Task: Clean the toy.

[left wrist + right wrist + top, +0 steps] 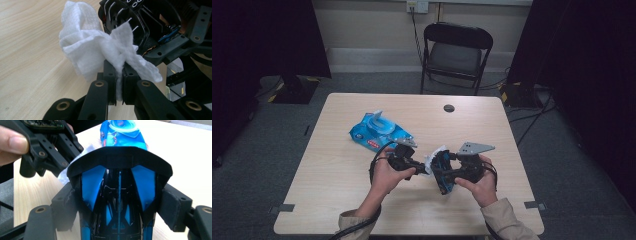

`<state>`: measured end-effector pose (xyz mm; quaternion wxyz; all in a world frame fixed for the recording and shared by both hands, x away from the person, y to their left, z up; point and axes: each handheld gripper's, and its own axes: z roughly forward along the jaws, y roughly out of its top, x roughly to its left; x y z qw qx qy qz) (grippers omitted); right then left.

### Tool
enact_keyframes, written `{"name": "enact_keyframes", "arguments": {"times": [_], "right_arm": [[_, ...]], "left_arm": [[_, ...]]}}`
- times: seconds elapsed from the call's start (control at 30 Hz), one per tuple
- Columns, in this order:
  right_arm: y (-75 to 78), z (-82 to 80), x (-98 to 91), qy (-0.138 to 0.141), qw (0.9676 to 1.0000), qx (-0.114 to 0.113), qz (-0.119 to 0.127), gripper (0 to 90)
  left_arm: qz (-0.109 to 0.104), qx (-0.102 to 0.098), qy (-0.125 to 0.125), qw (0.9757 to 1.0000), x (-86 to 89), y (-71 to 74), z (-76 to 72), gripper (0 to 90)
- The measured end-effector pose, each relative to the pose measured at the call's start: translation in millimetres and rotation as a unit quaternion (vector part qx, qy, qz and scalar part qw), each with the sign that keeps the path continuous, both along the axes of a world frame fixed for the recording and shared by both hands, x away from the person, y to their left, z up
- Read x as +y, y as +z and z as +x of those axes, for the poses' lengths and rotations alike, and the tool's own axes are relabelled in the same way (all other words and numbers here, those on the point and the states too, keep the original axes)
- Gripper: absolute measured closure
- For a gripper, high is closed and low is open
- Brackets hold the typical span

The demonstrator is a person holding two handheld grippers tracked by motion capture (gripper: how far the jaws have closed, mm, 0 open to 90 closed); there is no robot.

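Toy car [118, 202], black and blue, is sitting clamped between the pads of the right gripper [451, 172], held above the table [337, 200] near its front middle. The left gripper [418, 166] is pinching a white wipe [92, 47] with its jaws nearly together, the cloth bunching out above the pads and lying against the car's black underside in the left gripper view.

Wiping looks to be under way: the wipe is already out of the blue pack [379, 131] and is touching the car, though how much of the body has been cleaned I cannot tell. Probably left to do are passes over the remaining faces, then setting both things down.

Both hands are working close together over the near half of the table, just apart from each other. The pack is lying just behind the left gripper, its lid flipped up. To the right and along the front edge the wood is bare, giving room to turn the car or lay it down. A chair [456, 52] is standing well beyond the far edge.
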<state>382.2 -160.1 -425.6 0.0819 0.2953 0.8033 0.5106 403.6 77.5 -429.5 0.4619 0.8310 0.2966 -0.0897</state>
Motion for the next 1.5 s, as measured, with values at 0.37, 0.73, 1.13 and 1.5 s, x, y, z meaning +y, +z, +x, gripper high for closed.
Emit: {"name": "enact_keyframes", "arguments": {"times": [0.37,0.73,1.13,1.5], "right_arm": [[-1.1,0.6,0.7,-0.008,1.0000,0.003,0.001,25.5],[-0.6,1.8,-2.5,-0.013,0.9998,0.007,0.010,25.4],[-1.1,3.2,-4.0,-0.020,0.9996,0.012,0.015,25.5],[4.1,2.5,-8.7,-0.023,0.9993,0.008,0.030,25.4]], "left_arm": [[0.007,0.003,0.001,1.0000,-7.8,-13.7,-5.8,84.4],[0.036,-0.007,-0.017,0.9992,-21.6,-24.0,-12.2,84.7],[0.067,-0.013,-0.035,0.9970,-35.4,-39.9,-22.9,84.7],[0.080,-0.004,-0.053,0.9954,-43.6,-50.5,-27.1,84.7]]}}
